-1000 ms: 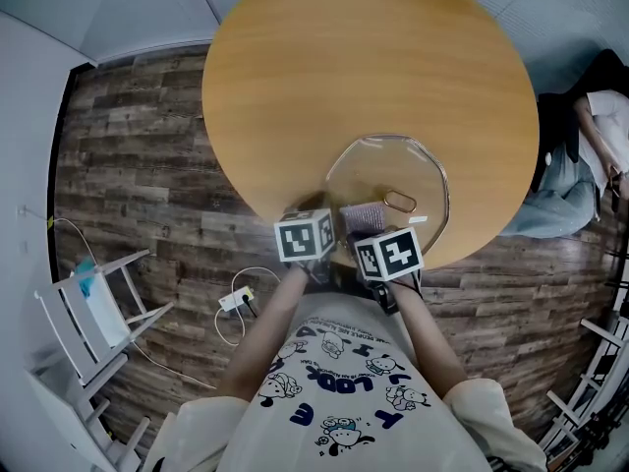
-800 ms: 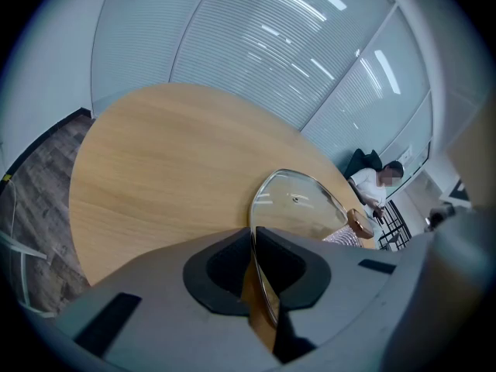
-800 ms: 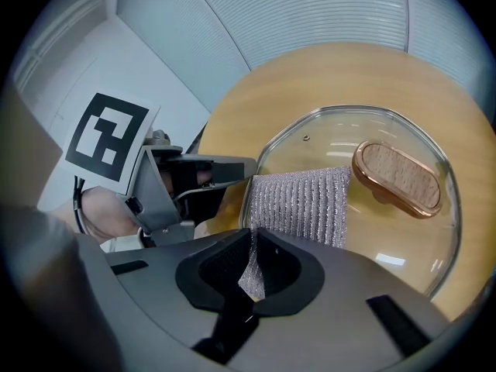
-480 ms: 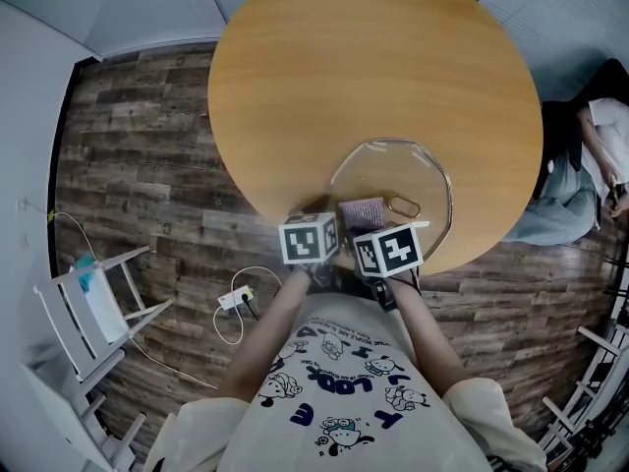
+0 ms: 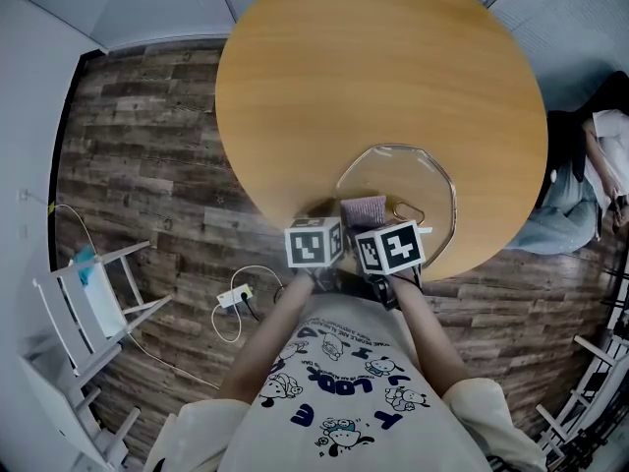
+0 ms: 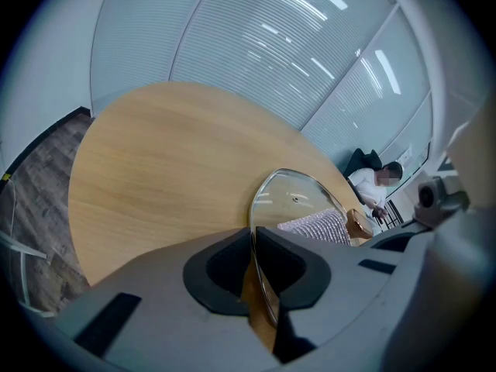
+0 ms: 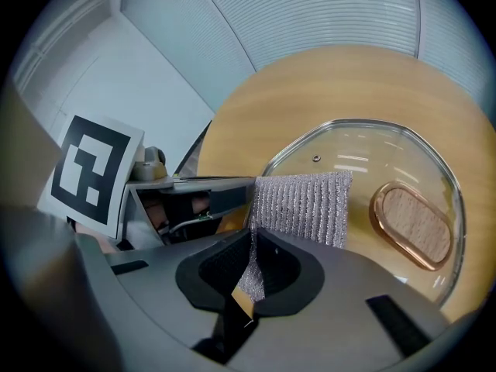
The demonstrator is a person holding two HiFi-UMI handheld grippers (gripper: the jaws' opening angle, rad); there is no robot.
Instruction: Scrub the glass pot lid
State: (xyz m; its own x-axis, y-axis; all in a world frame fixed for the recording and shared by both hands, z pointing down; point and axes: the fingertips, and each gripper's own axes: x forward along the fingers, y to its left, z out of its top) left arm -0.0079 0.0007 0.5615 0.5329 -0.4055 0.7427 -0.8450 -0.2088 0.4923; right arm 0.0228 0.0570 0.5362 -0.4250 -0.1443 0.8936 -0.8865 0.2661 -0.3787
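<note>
Clamped on glass pot lid [image 6: 298, 196] rim with left gripper [image 6: 253, 242]; pinching scrub pad [image 7: 304, 201] atop lid with right gripper [image 7: 253, 246]. Advise firm rim grip, flat pad, overlapping strokes.

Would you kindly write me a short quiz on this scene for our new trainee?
1. True or false: the left gripper is open and empty.
2. What is the right gripper shut on? A) a bottle B) a silvery scrubbing cloth C) the lid's handle
3. Fill in: under the glass lid is a round wooden ____.

Key: 1 false, it is shut on the glass lid's rim. 2 B. 3 table.
</note>
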